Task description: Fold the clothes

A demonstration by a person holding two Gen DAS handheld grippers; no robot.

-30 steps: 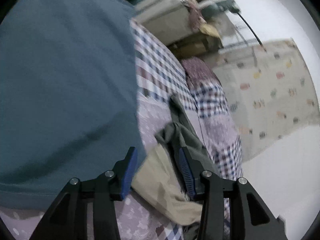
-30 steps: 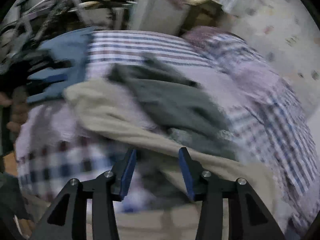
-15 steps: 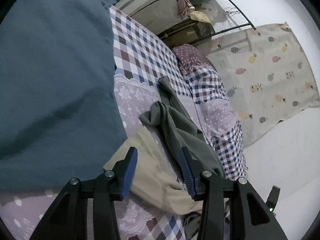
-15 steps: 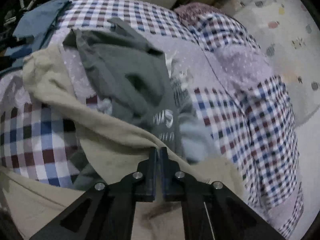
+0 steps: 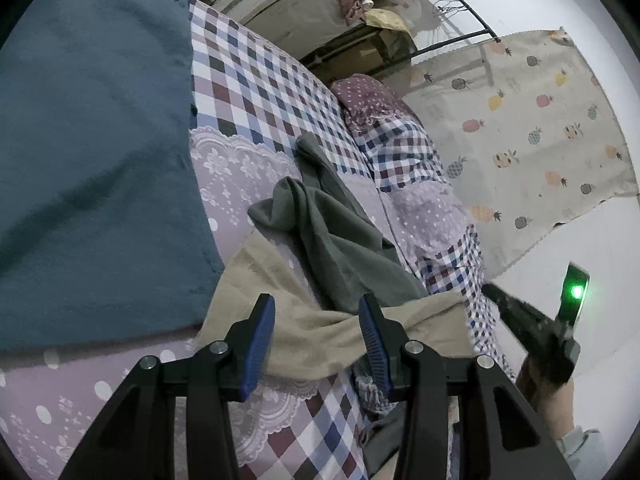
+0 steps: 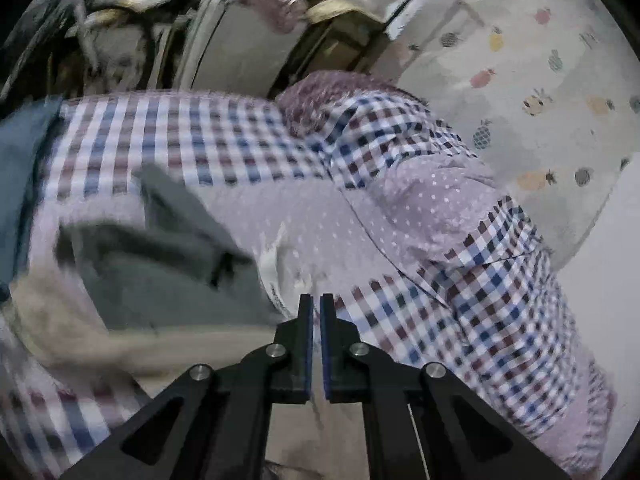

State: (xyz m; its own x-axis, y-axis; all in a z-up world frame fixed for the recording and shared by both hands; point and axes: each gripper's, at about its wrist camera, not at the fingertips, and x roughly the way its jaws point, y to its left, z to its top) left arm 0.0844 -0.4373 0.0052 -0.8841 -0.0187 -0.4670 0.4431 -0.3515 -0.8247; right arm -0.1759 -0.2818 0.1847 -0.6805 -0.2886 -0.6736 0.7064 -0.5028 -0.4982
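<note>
A beige garment (image 5: 312, 336) lies crumpled on the bed under my left gripper (image 5: 316, 312), which is open just above it with its fingers on either side of a fold. A grey-green garment (image 5: 340, 240) lies partly on top of the beige one. A large blue garment (image 5: 92, 140) is spread flat to the left. My right gripper (image 6: 317, 304) is shut on the beige garment (image 6: 80, 320), whose edge is drawn taut towards it. The grey-green garment (image 6: 160, 280) is blurred at its left. In the left wrist view the right gripper (image 5: 486, 286) is at the stretched beige corner.
A checked and dotted lilac bedspread (image 5: 260, 92) covers the bed, with a pillow (image 5: 400, 148) along the right side. A pineapple-print cloth (image 5: 520, 120) hangs on the wall beyond. Boxes and clutter (image 5: 304, 12) stand past the bed's far end. A person's hand (image 5: 548, 392) holds the right gripper.
The right gripper closed on the beige garment and has since pulled its edge rightwards, coming into the left wrist view. The left gripper stayed open and now hovers over the beige fold.
</note>
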